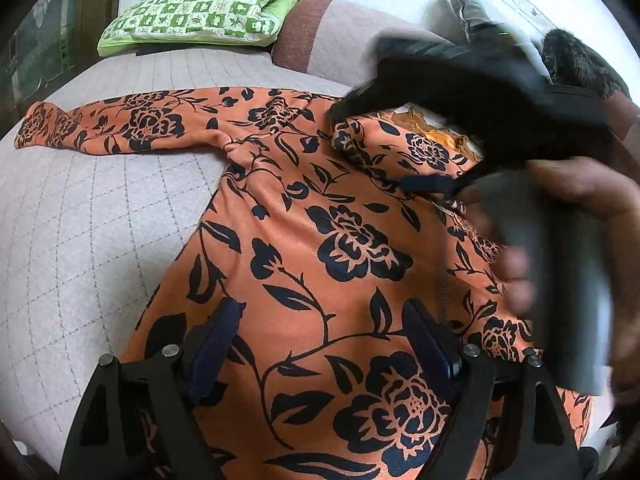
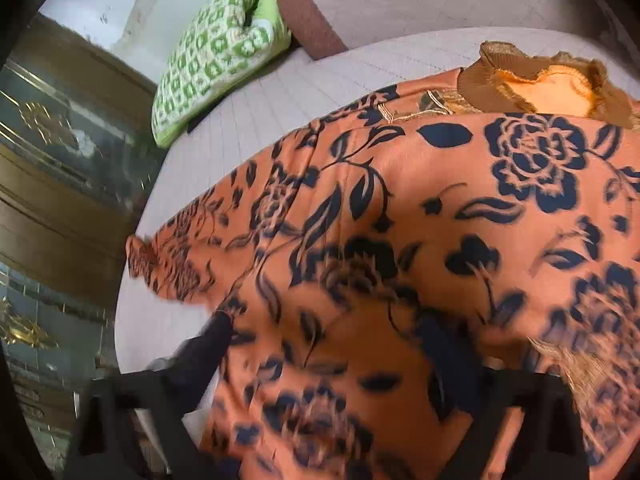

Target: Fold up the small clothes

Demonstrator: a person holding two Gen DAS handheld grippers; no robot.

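An orange top with a dark blue flower print (image 1: pixel 320 240) lies spread on a pale quilted bed (image 1: pixel 80 220), one sleeve (image 1: pixel 100 124) stretched out to the left. My left gripper (image 1: pixel 320 336) hovers open over the lower body of the top, its fingers (image 1: pixel 216 336) wide apart. My right gripper (image 1: pixel 432 184) reaches in from the right near the brown collar (image 1: pixel 444 136), seemingly pinching a folded flap of the top. In the right wrist view the top (image 2: pixel 440 220) fills the frame, blurred near my right gripper (image 2: pixel 328 344); cloth covers the right finger.
A green and white checked pillow (image 1: pixel 200 8) lies at the bed's far end, beside a pink and brown bolster (image 1: pixel 312 36). A dark furry thing (image 1: pixel 576 60) sits at the far right. A wooden and glass cabinet (image 2: pixel 48 160) stands left of the bed.
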